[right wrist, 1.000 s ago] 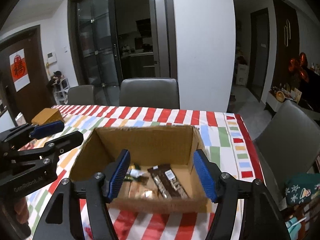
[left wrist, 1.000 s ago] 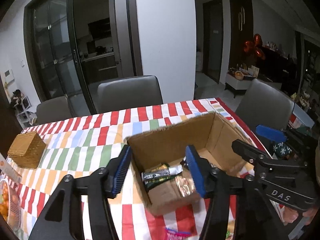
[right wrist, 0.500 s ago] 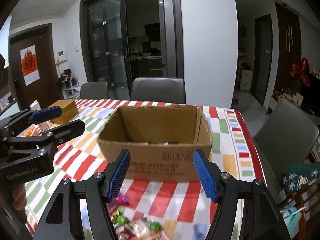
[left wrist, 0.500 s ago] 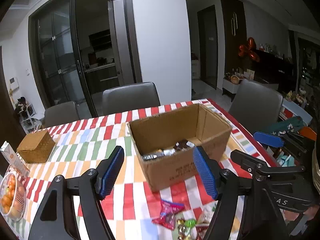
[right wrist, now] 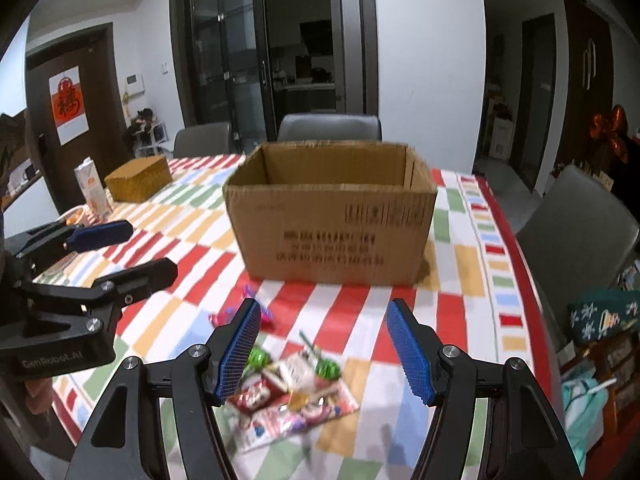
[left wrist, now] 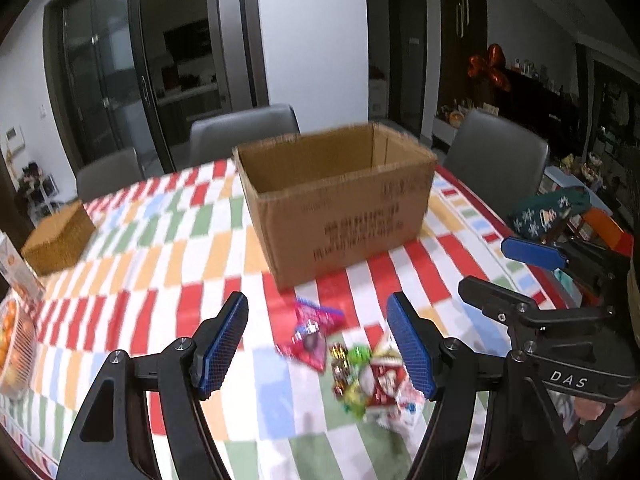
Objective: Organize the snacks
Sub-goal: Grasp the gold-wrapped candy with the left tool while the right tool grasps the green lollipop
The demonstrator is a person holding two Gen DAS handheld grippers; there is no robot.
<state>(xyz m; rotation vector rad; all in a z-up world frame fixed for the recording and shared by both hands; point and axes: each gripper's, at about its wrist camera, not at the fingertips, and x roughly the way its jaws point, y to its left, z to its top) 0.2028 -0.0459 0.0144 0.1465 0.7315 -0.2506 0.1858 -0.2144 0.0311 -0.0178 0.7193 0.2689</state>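
Observation:
An open cardboard box (left wrist: 340, 196) stands on the striped tablecloth; it also shows in the right wrist view (right wrist: 332, 212). Its inside is hidden from this low angle. A pile of wrapped snacks and candies (left wrist: 356, 364) lies on the cloth in front of the box, also in the right wrist view (right wrist: 296, 388). A pink packet (left wrist: 312, 328) lies at the pile's left. My left gripper (left wrist: 320, 344) is open and empty above the pile. My right gripper (right wrist: 324, 352) is open and empty above the same pile. Each gripper shows in the other's view, the right one (left wrist: 516, 276) and the left one (right wrist: 120, 252).
A woven brown box (right wrist: 138, 178) and a carton (right wrist: 92, 192) stand at the table's far left. A bowl of oranges (left wrist: 12, 344) sits at the left edge. Grey chairs (right wrist: 328, 128) surround the table. A green bag (right wrist: 604, 316) lies on the right chair.
Both grippers have pulled back and down from over the box to low above the snack pile. The box's contents have dropped out of sight.

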